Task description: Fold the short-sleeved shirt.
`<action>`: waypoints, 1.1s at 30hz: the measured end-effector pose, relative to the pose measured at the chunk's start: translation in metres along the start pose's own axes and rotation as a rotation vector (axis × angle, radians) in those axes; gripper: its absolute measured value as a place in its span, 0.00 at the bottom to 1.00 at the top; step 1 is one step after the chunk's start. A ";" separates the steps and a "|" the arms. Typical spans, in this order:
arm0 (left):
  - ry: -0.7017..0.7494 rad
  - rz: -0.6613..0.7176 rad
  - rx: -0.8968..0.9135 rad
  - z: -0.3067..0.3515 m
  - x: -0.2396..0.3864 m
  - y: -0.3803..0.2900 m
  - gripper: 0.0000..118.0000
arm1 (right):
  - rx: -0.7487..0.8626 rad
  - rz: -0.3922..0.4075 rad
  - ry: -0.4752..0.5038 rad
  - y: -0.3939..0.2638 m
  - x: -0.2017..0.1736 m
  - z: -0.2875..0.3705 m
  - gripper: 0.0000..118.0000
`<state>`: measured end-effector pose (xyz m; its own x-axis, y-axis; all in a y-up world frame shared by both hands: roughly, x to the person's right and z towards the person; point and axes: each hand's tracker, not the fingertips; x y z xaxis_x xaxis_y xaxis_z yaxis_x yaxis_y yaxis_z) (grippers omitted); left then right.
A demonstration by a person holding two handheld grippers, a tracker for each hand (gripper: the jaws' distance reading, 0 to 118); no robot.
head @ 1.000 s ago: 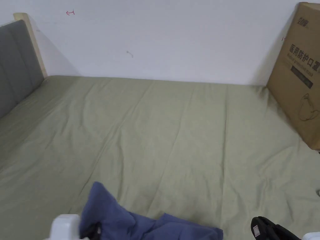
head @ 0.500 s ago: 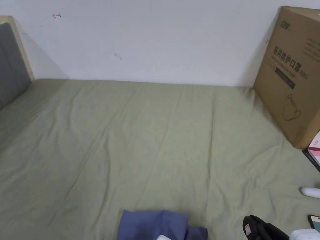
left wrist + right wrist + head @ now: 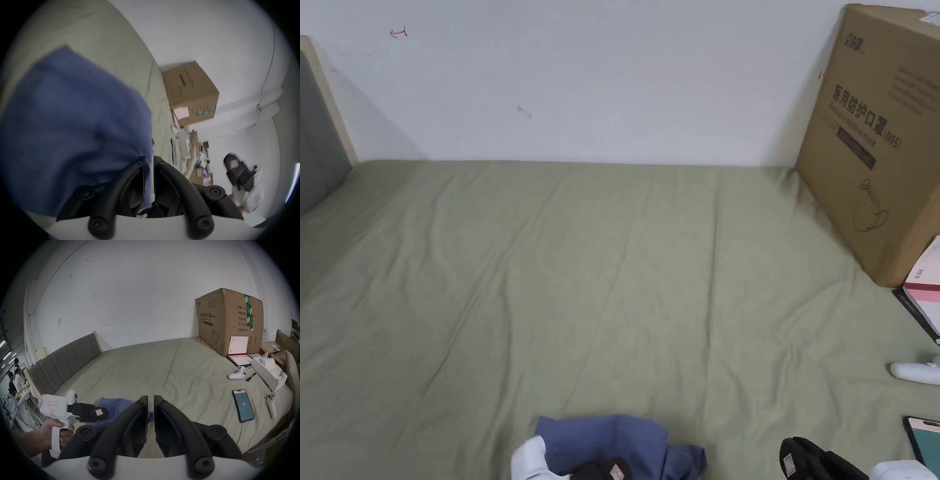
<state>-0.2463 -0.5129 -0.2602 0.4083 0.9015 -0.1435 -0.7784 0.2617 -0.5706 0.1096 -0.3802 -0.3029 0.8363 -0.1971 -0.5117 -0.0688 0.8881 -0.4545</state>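
Bed sheet (image 3: 600,262) open centre and left; cardboard box (image 3: 878,144), phone (image 3: 243,405) crowd right.

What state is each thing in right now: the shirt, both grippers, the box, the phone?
Blue shirt: bunched on the green sheet, not yet folded.
Left gripper: shut on the blue shirt, cloth between its jaws.
Right gripper: jaws nearly together, nothing between them.
Cardboard box: upright, closed, taped.
Phone: lying flat, screen lit.
White controllers: lying on the sheet.
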 end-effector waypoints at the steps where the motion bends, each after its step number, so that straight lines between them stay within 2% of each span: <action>1: 0.018 0.014 -0.010 -0.007 -0.002 -0.006 0.09 | -0.002 0.003 -0.002 0.000 0.000 0.000 0.06; 5: 0.066 -0.086 -0.132 -0.048 0.002 -0.039 0.09 | -0.036 -0.030 -0.012 -0.004 0.005 -0.004 0.06; 7: 0.114 -0.114 -0.234 -0.067 0.001 -0.050 0.09 | -0.054 0.004 -0.006 0.002 0.002 -0.004 0.06; 9: 0.183 -0.196 -0.256 -0.074 0.003 -0.055 0.09 | -0.092 -0.025 0.028 0.008 -0.007 -0.010 0.06; 12: 0.130 -0.328 -0.240 -0.055 0.029 -0.055 0.11 | -0.115 -0.104 0.141 0.007 -0.019 -0.034 0.06; 13: 0.125 -0.381 -0.232 -0.046 0.039 -0.053 0.20 | -0.140 -0.086 0.167 0.000 -0.026 -0.050 0.06; 14: 0.129 -0.440 -0.209 -0.029 0.048 -0.051 0.37 | -0.196 -0.109 0.209 -0.011 -0.029 -0.070 0.06; 15: 0.148 -0.485 -0.173 -0.015 0.054 -0.048 0.71 | -0.249 -0.128 0.240 -0.025 -0.025 -0.091 0.06; 16: 0.172 -0.513 -0.140 -0.002 0.058 -0.045 0.90 | -0.287 -0.152 0.279 -0.034 -0.024 -0.105 0.06; 17: 0.206 -0.532 -0.105 0.014 0.059 -0.040 1.00 | -0.330 -0.184 0.328 -0.045 -0.023 -0.121 0.06; 20: 0.279 -0.545 -0.070 0.051 0.046 -0.021 1.00 | -0.450 -0.270 0.469 -0.079 -0.020 -0.155 0.06; 23: 0.343 -0.511 -0.009 0.077 0.020 0.002 1.00 | -0.532 -0.251 0.421 -0.107 -0.008 -0.168 0.06; 24: 0.368 -0.469 -0.003 0.082 0.010 0.009 1.00 | -0.507 -0.229 0.339 -0.108 -0.003 -0.161 0.06; 25: 0.377 -0.440 0.004 0.087 0.001 0.014 0.99 | -0.482 -0.262 0.352 -0.110 0.005 -0.159 0.06; 26: 0.363 -0.392 0.021 0.089 -0.013 0.019 0.99 | -0.459 -0.337 0.371 -0.109 0.012 -0.158 0.06; 27: 0.340 -0.343 0.031 0.090 -0.025 0.024 0.99 | -0.467 -0.335 0.348 -0.108 0.007 -0.158 0.06; 29: 0.272 -0.213 0.013 0.086 -0.047 0.033 0.91 | -0.467 -0.326 0.352 -0.107 0.008 -0.159 0.06; 30: 0.189 -0.127 -0.020 0.078 -0.059 0.034 0.81 | -0.475 -0.320 0.355 -0.107 0.007 -0.160 0.06; 32: -0.009 0.021 -0.071 0.061 -0.077 0.034 0.75 | -0.477 -0.299 0.357 -0.103 0.004 -0.161 0.06; 33: -0.074 0.070 -0.094 0.049 -0.083 0.031 0.63 | -0.478 -0.299 0.360 -0.103 0.005 -0.161 0.06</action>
<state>-0.3279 -0.5630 -0.2265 0.3158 0.9402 -0.1279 -0.7542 0.1670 -0.6351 0.0326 -0.5392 -0.3764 0.6289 -0.6062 -0.4868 -0.1649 0.5079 -0.8455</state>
